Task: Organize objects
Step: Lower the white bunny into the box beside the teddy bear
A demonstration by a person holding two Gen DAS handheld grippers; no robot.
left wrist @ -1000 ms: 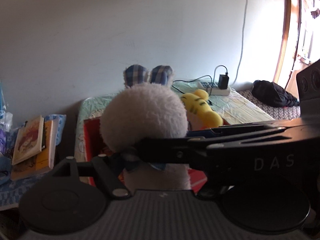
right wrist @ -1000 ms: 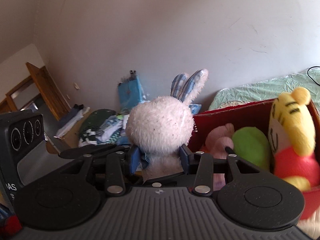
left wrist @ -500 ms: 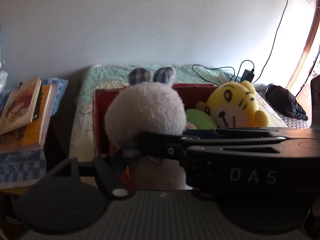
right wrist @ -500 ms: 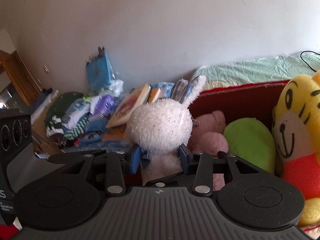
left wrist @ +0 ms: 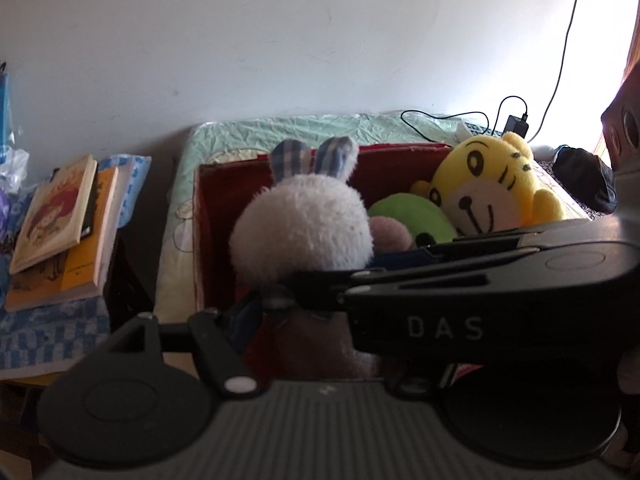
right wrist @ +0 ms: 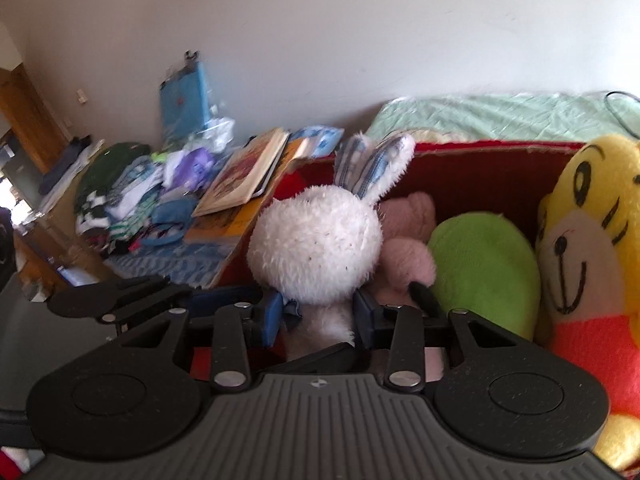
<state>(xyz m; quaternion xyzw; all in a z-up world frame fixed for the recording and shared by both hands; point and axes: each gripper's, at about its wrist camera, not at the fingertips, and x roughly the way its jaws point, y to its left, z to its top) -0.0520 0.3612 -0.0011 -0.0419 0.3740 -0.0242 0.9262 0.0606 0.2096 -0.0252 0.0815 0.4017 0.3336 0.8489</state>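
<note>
So there's a red box [right wrist: 480, 164] sitting on the pale green bedsheet [left wrist: 320, 130], and it's already pretty full: a yellow tiger plush [right wrist: 588, 248] against the right wall, a round green plush [right wrist: 484, 264] next to it, and a pink plush [right wrist: 408, 248] squeezed in beside that. The white bunny [right wrist: 316, 248] is in the left part of the box, touching the pink one.

The bunny is fluffy white with a big round head and two ears lined in blue plaid fabric. It's standing upright, long axis vertical, ears up and leaning a little to the right in the right wrist view. Its back is to both cameras, so it faces the far wall.

The right gripper [right wrist: 318, 318] has its blue pads pinching the bunny's neck just under the head, one on each side, and its jaws have just been closing in a bit more on it. The left gripper [left wrist: 316, 284] comes in from the other side at the same spot; one blue pad sits at the bunny's neck, but the right gripper's black body crosses in front of the rest, so I can't really tell if it's squeezing or just resting there.

Off to the left of the bed there's a stack of books [left wrist: 60, 232] on a blue checked cloth [left wrist: 48, 332].
</note>
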